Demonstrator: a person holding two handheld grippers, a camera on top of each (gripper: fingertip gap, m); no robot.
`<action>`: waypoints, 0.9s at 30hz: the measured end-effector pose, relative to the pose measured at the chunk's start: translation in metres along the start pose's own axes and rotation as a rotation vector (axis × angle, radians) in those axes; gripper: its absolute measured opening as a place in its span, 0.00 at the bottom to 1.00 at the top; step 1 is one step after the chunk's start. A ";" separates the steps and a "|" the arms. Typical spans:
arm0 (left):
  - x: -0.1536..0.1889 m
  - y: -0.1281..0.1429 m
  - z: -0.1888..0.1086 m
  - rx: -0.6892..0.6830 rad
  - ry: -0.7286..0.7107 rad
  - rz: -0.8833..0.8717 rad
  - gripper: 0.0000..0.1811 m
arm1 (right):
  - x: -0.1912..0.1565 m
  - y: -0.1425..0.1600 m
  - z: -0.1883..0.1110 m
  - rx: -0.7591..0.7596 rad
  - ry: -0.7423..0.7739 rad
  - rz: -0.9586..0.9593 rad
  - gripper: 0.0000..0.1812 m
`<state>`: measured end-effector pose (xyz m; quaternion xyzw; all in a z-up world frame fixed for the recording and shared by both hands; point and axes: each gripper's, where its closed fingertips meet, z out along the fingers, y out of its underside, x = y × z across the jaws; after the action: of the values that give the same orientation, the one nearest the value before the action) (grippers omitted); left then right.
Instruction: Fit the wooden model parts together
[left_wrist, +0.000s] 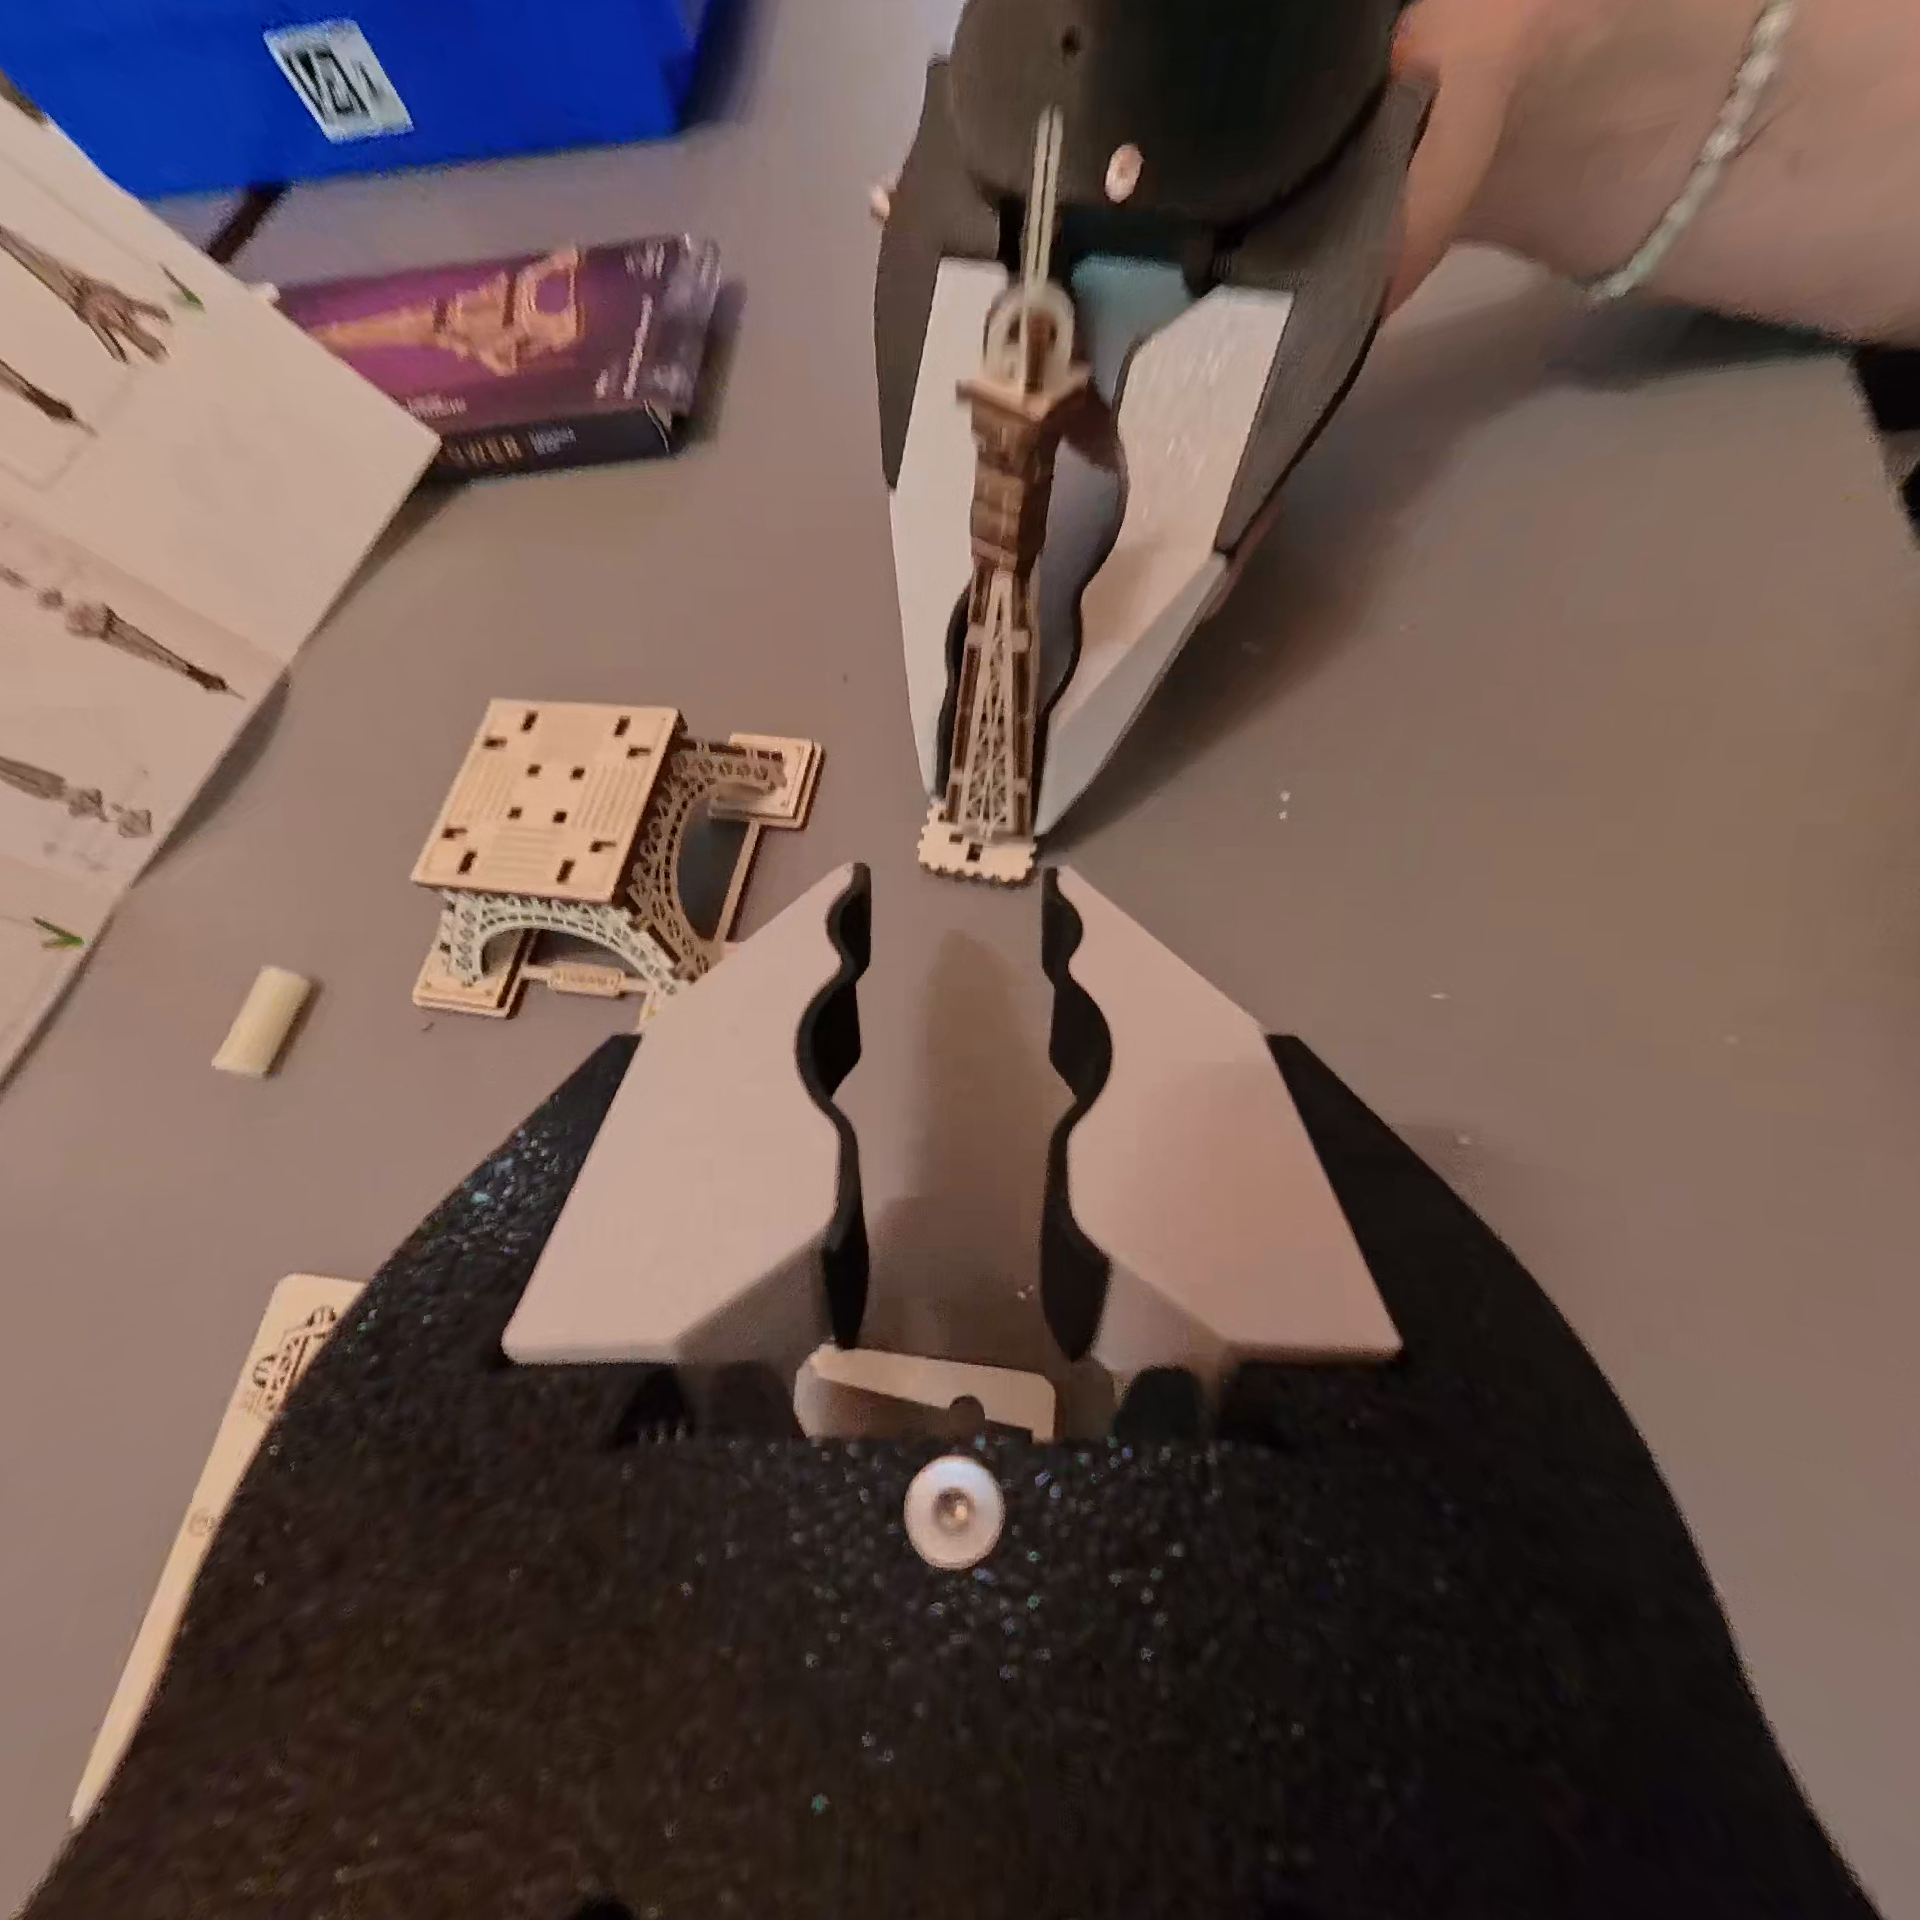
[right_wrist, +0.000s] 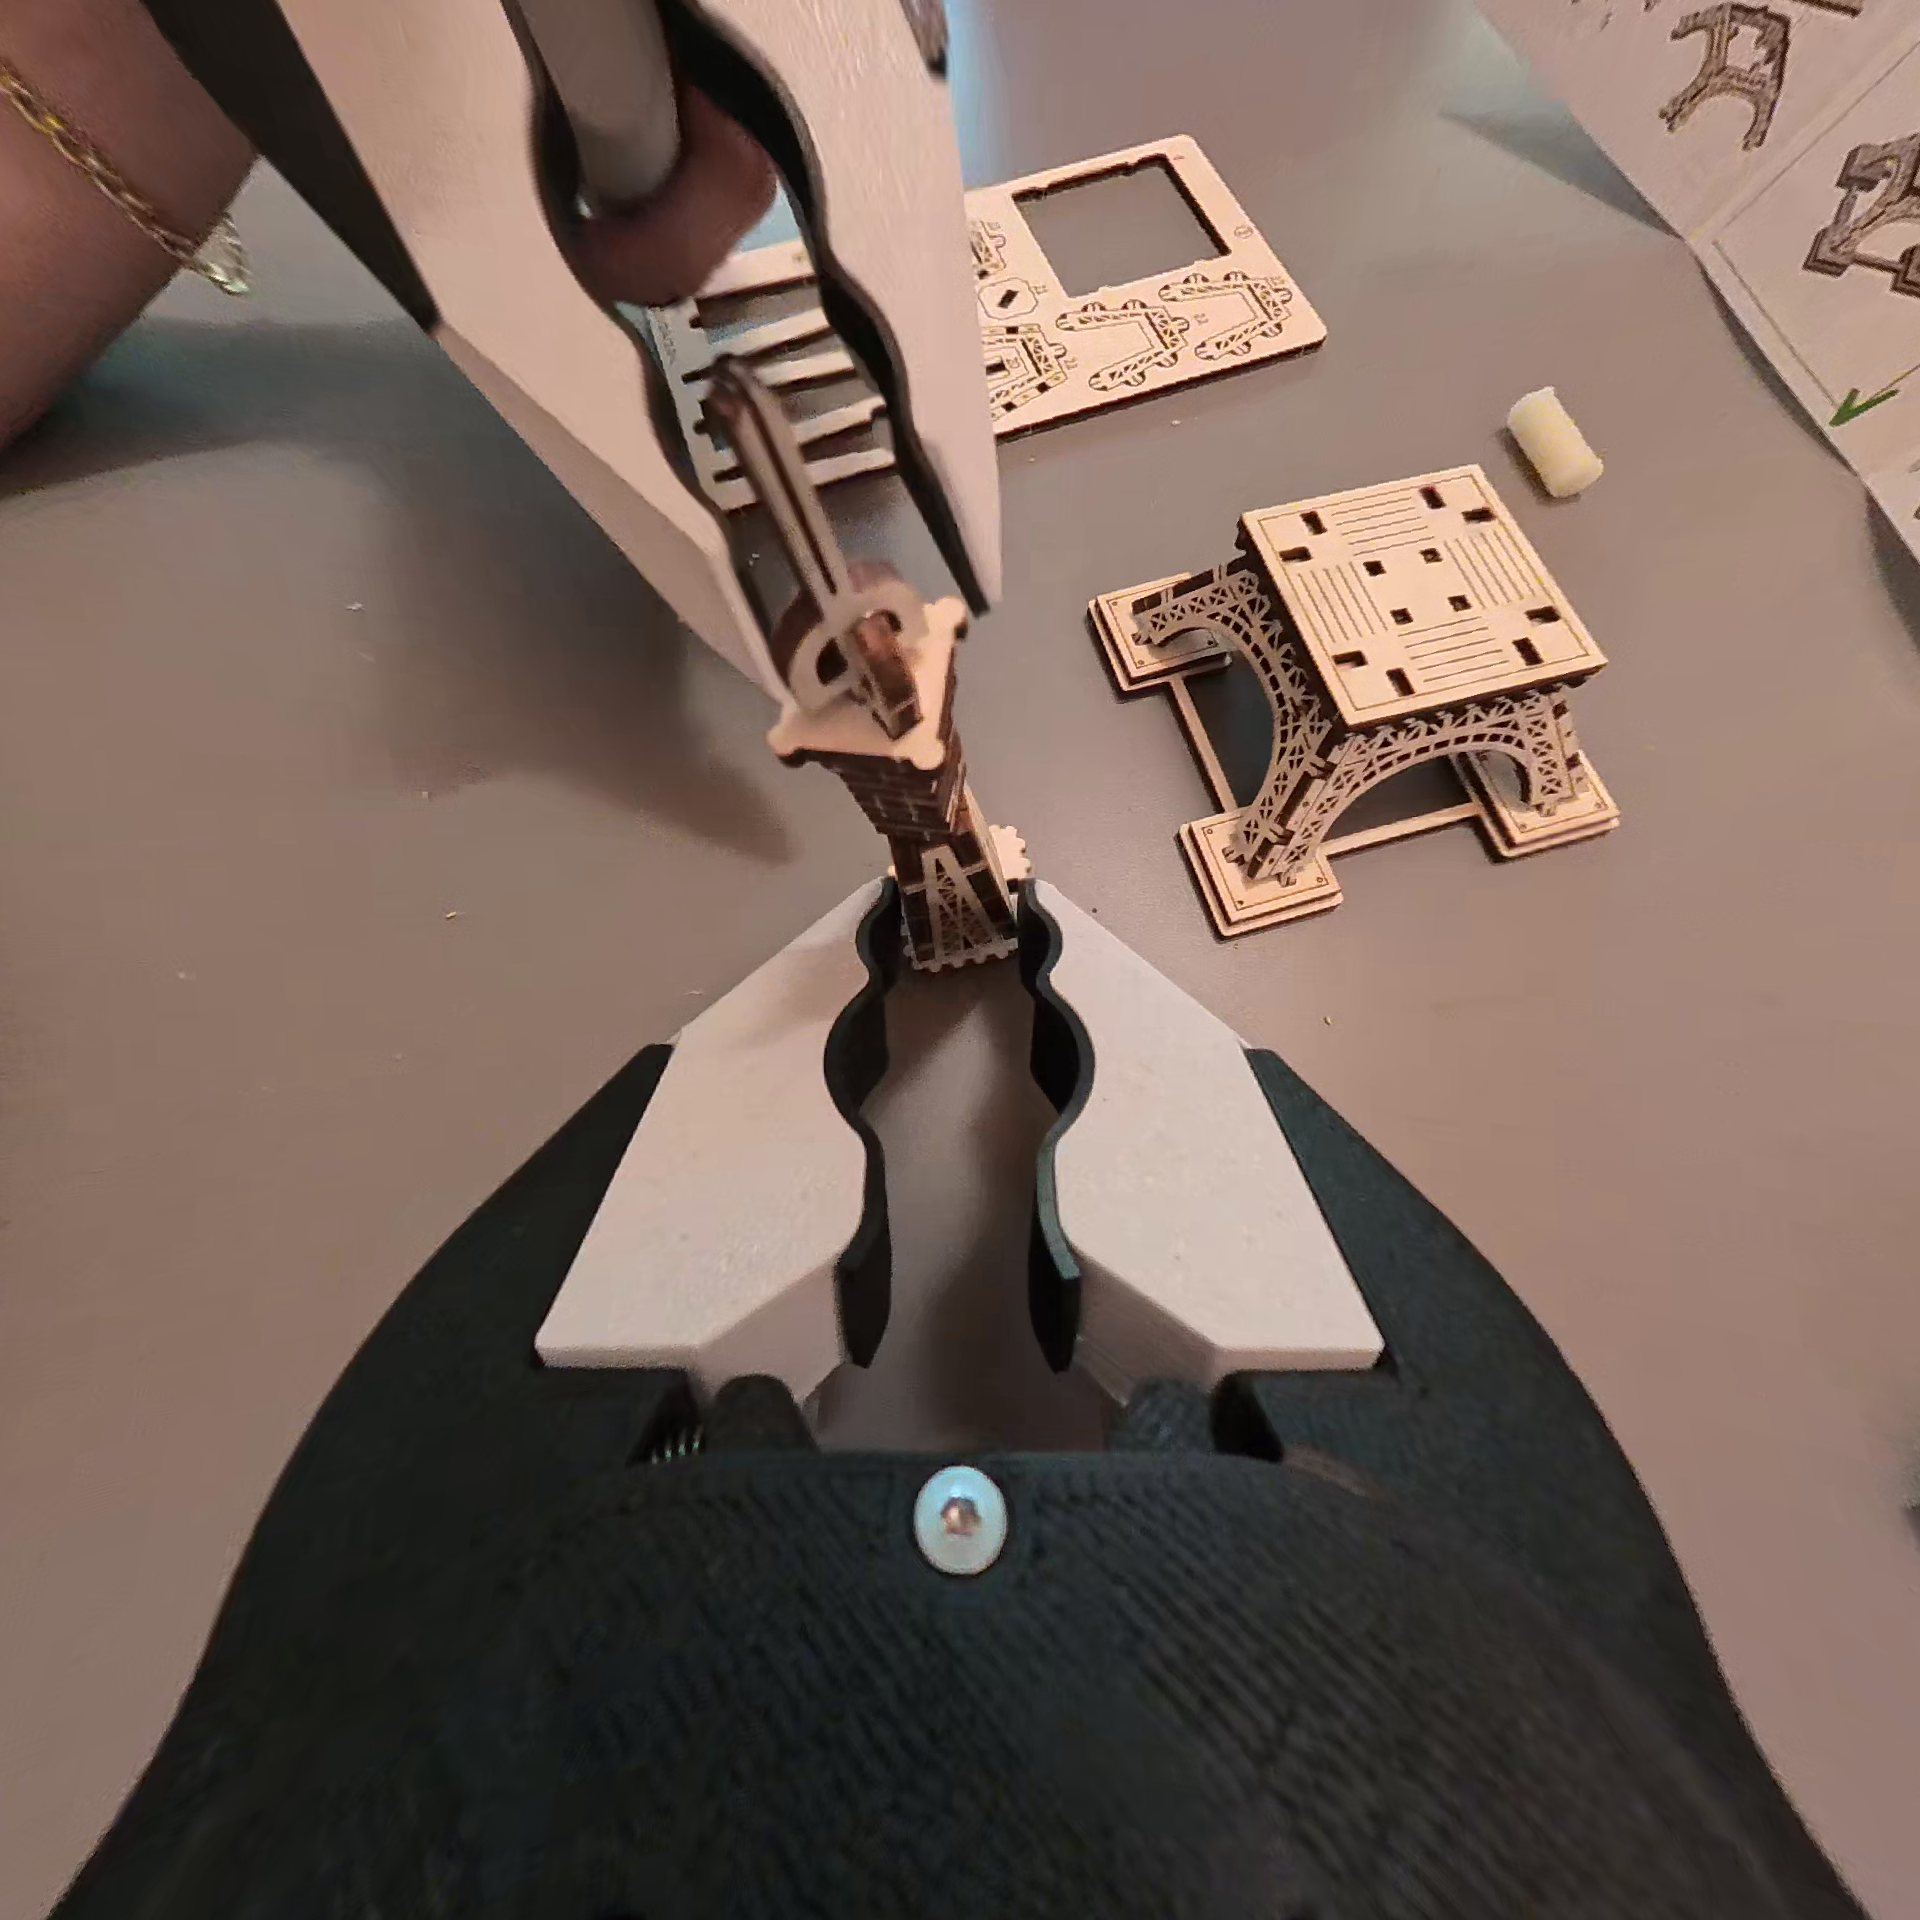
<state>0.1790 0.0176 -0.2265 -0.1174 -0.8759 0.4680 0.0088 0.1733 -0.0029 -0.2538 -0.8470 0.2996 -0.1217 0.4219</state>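
A slim wooden tower spire (left_wrist: 1003, 623) stands tilted with its toothed foot on the grey table (left_wrist: 1455, 935). My right gripper (right_wrist: 951, 904) is shut on its lower lattice part (right_wrist: 940, 894); in the left wrist view this gripper (left_wrist: 987, 821) points down at the table. My left gripper (left_wrist: 951, 883) is open and empty, its tips just in front of the spire's foot. The wooden arched tower base (left_wrist: 582, 852) stands apart on the table, slotted top plate up; in the right wrist view it (right_wrist: 1382, 686) is to the right.
A cut-out wooden parts sheet (right_wrist: 1143, 301) lies beyond the left gripper's fingers (right_wrist: 914, 364). A small cream cylinder (left_wrist: 265, 1018), an instruction sheet (left_wrist: 156, 520), a purple box (left_wrist: 520, 332) and a blue bin (left_wrist: 364, 83) are to the left. A hand with a bracelet (left_wrist: 1662, 187) holds the right gripper. My hands' fingertips stand some 4 cm from each other. The small cream cylinder (left_wrist: 265, 1018) is about 15 cm from both grippers' fingertips. It is also in sight in the right wrist view (right_wrist: 1554, 435).
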 end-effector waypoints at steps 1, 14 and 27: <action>-0.001 0.005 0.003 -0.028 -0.007 -0.002 0.17 | -0.001 -0.002 -0.002 0.014 -0.009 0.005 0.11; 0.001 0.013 0.046 -0.169 -0.009 -0.046 0.23 | 0.047 -0.009 -0.056 0.224 0.075 0.157 0.11; 0.000 -0.026 0.019 -0.222 -0.509 0.797 0.15 | 0.056 -0.013 -0.065 0.298 0.115 0.157 0.11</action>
<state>0.1719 -0.0116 -0.2157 -0.3257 -0.7817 0.3524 -0.3984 0.1930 -0.0725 -0.2063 -0.7408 0.3669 -0.1797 0.5332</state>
